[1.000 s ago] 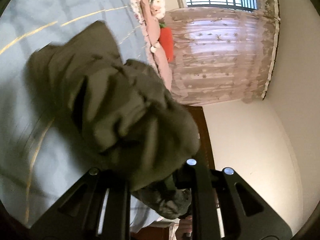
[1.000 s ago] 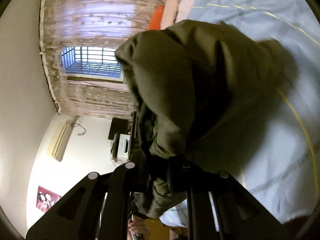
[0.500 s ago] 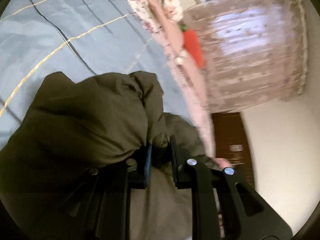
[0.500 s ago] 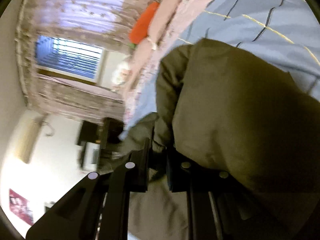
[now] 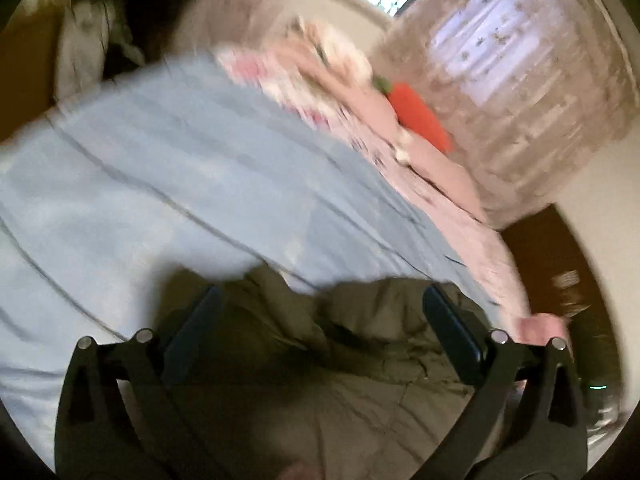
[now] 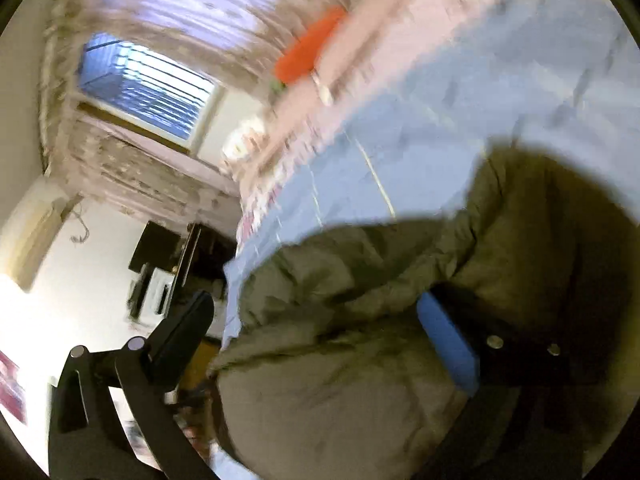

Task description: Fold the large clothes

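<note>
An olive-green padded jacket (image 5: 360, 364) lies bunched on the light blue bed sheet (image 5: 180, 184). My left gripper (image 5: 320, 320) is open, its fingers spread wide over the jacket's near edge. In the right wrist view the same jacket (image 6: 360, 340) fills the lower right. My right gripper (image 6: 316, 320) is open too, its fingers on either side of a fold of the jacket, nothing pinched. Both views are blurred by motion.
Pink bedding (image 5: 360, 120) and an orange carrot-shaped pillow (image 5: 420, 116) lie along the far side of the bed. A curtained window (image 6: 148, 92) is behind. Dark furniture (image 6: 168, 264) stands by the white wall beyond the bed's edge.
Both grippers were shut on the jacket and carried it down onto the bed. Now both have opened and let go, and the jacket rests on the sheet.
</note>
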The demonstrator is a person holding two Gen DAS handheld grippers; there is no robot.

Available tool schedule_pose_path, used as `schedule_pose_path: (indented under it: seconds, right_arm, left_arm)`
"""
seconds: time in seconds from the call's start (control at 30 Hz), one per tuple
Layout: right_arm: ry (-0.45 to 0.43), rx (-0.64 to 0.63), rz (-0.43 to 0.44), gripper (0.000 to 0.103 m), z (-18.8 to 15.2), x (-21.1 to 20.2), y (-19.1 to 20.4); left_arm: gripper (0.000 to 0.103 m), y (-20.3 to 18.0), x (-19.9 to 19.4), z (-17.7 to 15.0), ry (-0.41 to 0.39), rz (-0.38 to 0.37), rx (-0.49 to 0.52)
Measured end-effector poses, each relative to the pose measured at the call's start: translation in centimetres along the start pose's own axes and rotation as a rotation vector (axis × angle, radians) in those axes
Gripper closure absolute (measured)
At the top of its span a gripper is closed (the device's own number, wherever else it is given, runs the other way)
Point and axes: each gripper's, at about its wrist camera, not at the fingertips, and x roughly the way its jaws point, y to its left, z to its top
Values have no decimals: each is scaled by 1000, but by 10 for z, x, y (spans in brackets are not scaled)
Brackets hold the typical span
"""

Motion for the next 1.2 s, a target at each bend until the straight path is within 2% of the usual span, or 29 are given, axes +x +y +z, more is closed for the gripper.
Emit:
schedule_pose_path:
  seconds: [0.07,0.1,0.17,0.27,0.4,0.5,0.57,0.63,0.73,0.83,1.0,1.2]
  right_arm:
    - [-64,-167,-97,1,-10,-21,35]
    - [-80,-239,-162,1,-19,-25,51]
    - [-41,-329,-267,1,-37,-14,68]
    - [7,-421,-367,1,-60,12,72]
    - [68,-523,-440,1,-74,58,59]
    - [118,-466,-450,1,-68,89,28]
    - [144,-432,-462,1,-63,104,8]
    - [147,-451,-472,1,-63,116,0]
    - [154,-504,-497,1,-65,142,-8]
    - [182,-506,-513,1,-64,163,-17]
    - [183,-505,-511,1,-70,176,-31]
    - [185,-502,-492,1,-70,172,-31]
  left_arm:
    - [2,-32,-27,-9,-42,1,154]
    - [2,-59,-40,-22,-54,18,289]
    - [2,-99,-47,-50,-54,37,451]
    - [2,-140,-28,-88,-11,92,562]
    - [2,-160,30,-120,64,219,612]
    - [2,-156,71,-128,103,278,637]
    - [2,-145,95,-124,150,285,598]
    - [2,-137,114,-119,168,293,574]
    - [2,-136,140,-123,150,327,632]
    - [2,-129,160,-127,146,339,639]
    - [2,-123,182,-135,147,353,635]
    - [2,-121,185,-138,149,346,651]
